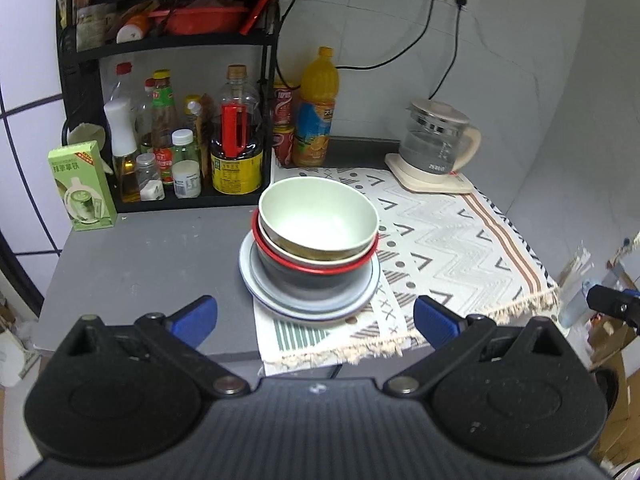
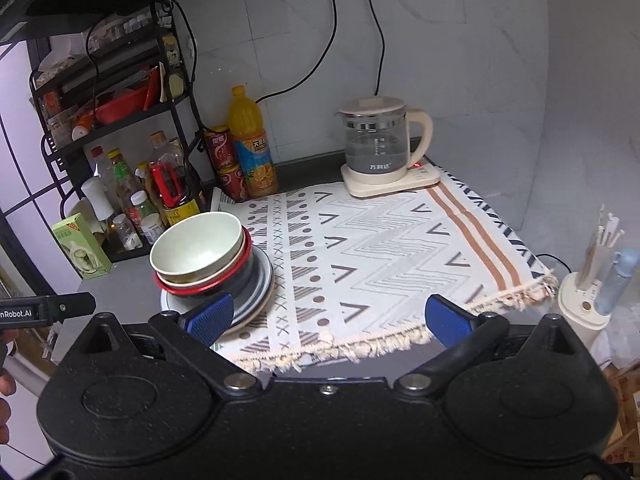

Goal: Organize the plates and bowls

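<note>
A stack of dishes stands at the left edge of the patterned cloth [image 1: 440,232]. Its top piece is a pale green bowl [image 1: 316,216], nested in a cream bowl [image 1: 276,246]. Both rest in a dark bowl with a red rim [image 1: 304,280]. Under that lie grey, blue-rimmed plates [image 1: 320,308]. My left gripper [image 1: 316,320] is open and empty, just in front of the stack. In the right wrist view the green bowl [image 2: 196,248] and the plates [image 2: 260,284] appear at the left. My right gripper [image 2: 330,318] hangs open and empty over the cloth's fringe. Its left fingertip [image 2: 212,316] overlaps the plates.
A glass kettle [image 1: 436,140] on its base sits at the back right. A black rack of bottles [image 1: 180,140], cans and an orange juice bottle [image 1: 316,108] line the back left. A green box [image 1: 82,188] stands on the grey counter [image 1: 140,264]. A utensil holder [image 2: 584,300] stands beyond the right edge.
</note>
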